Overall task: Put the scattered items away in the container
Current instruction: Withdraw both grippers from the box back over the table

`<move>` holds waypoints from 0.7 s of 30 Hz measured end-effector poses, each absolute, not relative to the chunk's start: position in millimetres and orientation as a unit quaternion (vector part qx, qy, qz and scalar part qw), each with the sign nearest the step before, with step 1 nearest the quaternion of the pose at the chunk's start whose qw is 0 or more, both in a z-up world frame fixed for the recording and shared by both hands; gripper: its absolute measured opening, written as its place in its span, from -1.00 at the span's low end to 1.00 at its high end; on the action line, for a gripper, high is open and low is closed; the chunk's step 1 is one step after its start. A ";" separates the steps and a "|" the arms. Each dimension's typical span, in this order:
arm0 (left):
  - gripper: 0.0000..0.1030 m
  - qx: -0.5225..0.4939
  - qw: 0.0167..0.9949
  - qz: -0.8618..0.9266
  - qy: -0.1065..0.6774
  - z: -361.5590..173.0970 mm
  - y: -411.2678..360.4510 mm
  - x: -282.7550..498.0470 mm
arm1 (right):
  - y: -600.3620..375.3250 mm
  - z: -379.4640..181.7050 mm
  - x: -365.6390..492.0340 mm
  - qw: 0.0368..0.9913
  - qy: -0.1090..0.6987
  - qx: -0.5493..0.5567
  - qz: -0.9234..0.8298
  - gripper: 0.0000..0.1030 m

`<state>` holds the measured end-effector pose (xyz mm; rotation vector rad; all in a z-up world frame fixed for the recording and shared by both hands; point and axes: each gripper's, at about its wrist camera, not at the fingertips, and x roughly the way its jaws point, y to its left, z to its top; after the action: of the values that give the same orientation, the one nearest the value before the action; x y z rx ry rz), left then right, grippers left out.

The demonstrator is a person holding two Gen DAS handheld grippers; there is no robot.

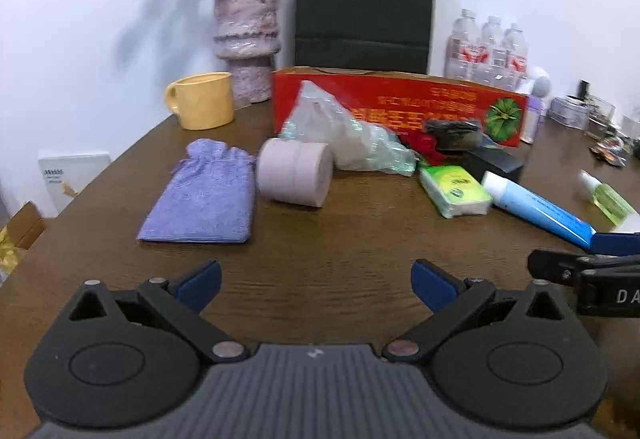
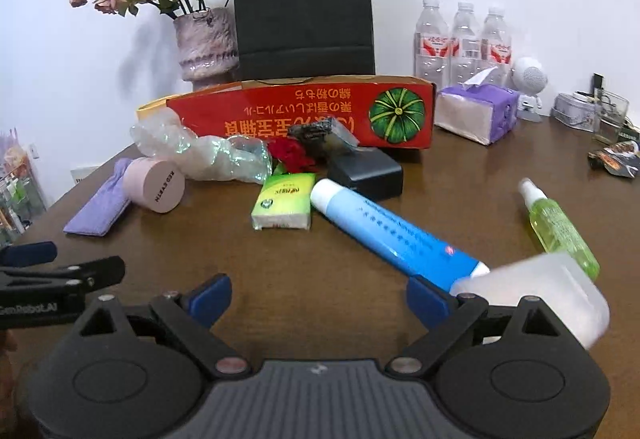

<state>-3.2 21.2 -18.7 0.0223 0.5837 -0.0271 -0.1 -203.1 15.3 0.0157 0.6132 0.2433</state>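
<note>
Big brown wooden table w/ stuff spread across it. At the back, against the wall, a black paper bag stands upright, a vase of dried roses to its left. Just in front of the bag sits the red cardboard box, open on top, pumpkin picture on its side — the container. Right of it a purple tissue pack, then water bottles behind. A yellow mug sits left of the box.

Both grippers hover low over the near edge of the table, side by side. Left gripper: blue pads spread wide apart, nothing between them, touching nothing. Right gripper: also spread wide, nothing pinched; a translucent plastic piece lies right by its right finger, can't tell if they touch.

Scattered items, all on the table in front of the box: crumpled clear plastic wrap leaning at the box front; flat purple drawstring pouch far left; blue-and-white tube lying diagonally, cap end toward the box; pink round tin on its side next to the pouch; black box by the tube's cap; green spray bottle lying off to the right, apart from the rest; green tissue packet beside the tube; smth red behind the packet, unclear what
</note>
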 end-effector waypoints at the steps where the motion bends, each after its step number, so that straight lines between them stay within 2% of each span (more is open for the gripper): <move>1: 1.00 0.017 0.955 -0.016 0.294 -21.3 18.3 -1.9 | -202.2 12.3 -2.9 0.946 0.300 0.004 0.118 0.83; 6: 1.00 0.043 0.947 -0.022 0.316 -29.8 6.8 -4.0 | -193.1 3.5 -7.7 0.943 0.313 -0.033 0.103 0.85; 10: 1.00 0.028 0.941 -0.016 0.337 -34.8 9.4 -1.9 | -193.7 0.2 -3.2 0.938 0.335 -0.031 0.082 1.00; 21: 1.00 0.017 0.940 -0.014 0.342 -34.8 11.0 -2.4 | -195.5 -1.8 -2.4 0.937 0.341 -0.023 0.078 1.00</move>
<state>-2.4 11.0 -34.8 0.0345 0.6971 -0.0280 -2.4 -195.5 -1.8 -0.0479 0.6967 0.1601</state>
